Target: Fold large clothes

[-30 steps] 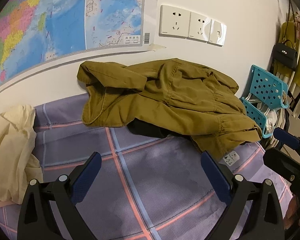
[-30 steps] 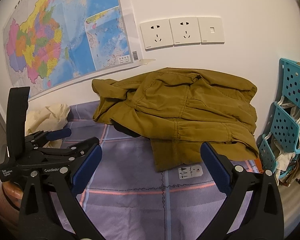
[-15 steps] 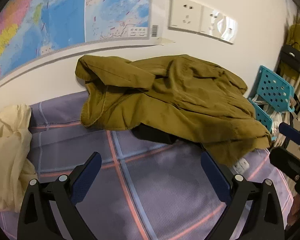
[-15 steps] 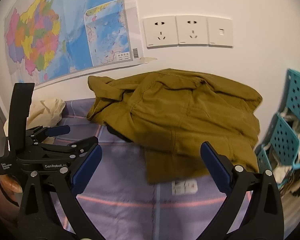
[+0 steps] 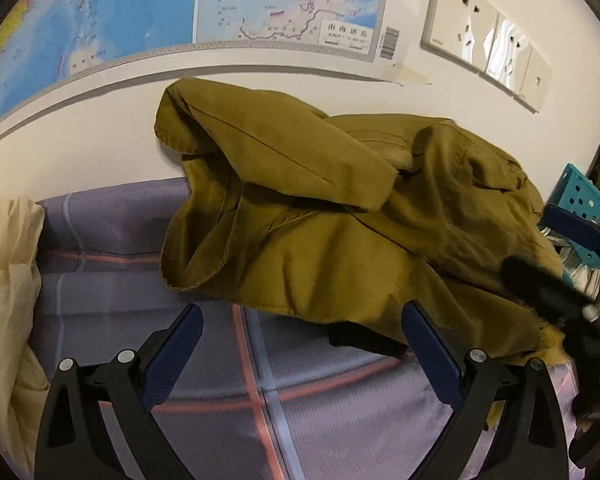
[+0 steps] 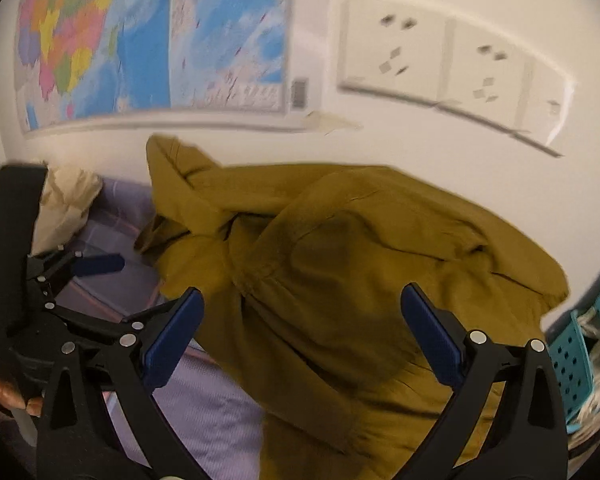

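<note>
- Both grippers have closed in on the olive jacket (image 5: 340,232) since a second ago — it now fills far more of each view.
- It lies crumpled on the purple checked bedcover (image 5: 260,400) against the wall, long axis running left to right.
- Left gripper (image 5: 300,344) is spread wide and empty, just short of the jacket's near hem.
- Right gripper (image 6: 300,332) is also spread and empty, already over the cloth — probably the nearer one.
</note>
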Motion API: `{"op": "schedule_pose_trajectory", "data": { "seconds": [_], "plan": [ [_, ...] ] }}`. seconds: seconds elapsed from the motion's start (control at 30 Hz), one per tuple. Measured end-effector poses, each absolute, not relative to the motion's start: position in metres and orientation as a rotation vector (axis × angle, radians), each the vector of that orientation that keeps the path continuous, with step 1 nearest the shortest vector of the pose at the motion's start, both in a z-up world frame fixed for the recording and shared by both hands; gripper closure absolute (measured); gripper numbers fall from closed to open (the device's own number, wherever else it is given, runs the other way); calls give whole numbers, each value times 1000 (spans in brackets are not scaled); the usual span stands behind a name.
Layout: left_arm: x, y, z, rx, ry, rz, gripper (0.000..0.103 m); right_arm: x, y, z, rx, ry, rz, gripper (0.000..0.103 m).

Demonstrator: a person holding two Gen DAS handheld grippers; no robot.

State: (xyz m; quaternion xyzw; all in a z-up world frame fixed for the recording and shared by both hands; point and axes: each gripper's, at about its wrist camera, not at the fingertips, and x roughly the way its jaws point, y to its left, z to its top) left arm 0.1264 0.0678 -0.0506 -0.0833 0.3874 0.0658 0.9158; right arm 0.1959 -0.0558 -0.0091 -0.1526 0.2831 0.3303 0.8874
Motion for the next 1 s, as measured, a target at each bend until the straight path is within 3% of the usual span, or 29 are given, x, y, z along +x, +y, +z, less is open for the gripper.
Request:
{"op": "schedule_pose_trajectory", "data": {
  "seconds": [0.37,0.4,0.47,0.53,0.6,0.77,0.9,0.97,1.0],
  "plan": [
    [133,88,-61,-170,800,159,9,233,-30,-32,-364,656,703,19],
    [133,87,-61,-168,800,159,9,235,-29,-33,-379,654,700,24],
    [131,89,-61,-177,803,155,9,233,-24,-33,-415,625,690,47],
    [131,90,-60,-182,804,153,8,231,-26,-28,-426,615,705,79],
    [132,91,-61,-184,805,151,8,229,-37,-15,-387,602,727,96],
    [127,99,-65,-180,797,150,7,229,-76,22,-298,552,674,93],
    [131,97,-64,-179,797,150,7,230,-81,20,-328,595,670,54],
    [132,94,-63,-180,797,149,7,221,-70,17,-382,568,696,45],
    [133,91,-62,-180,797,149,7,217,-64,15,-413,557,719,27]
  ]
}}
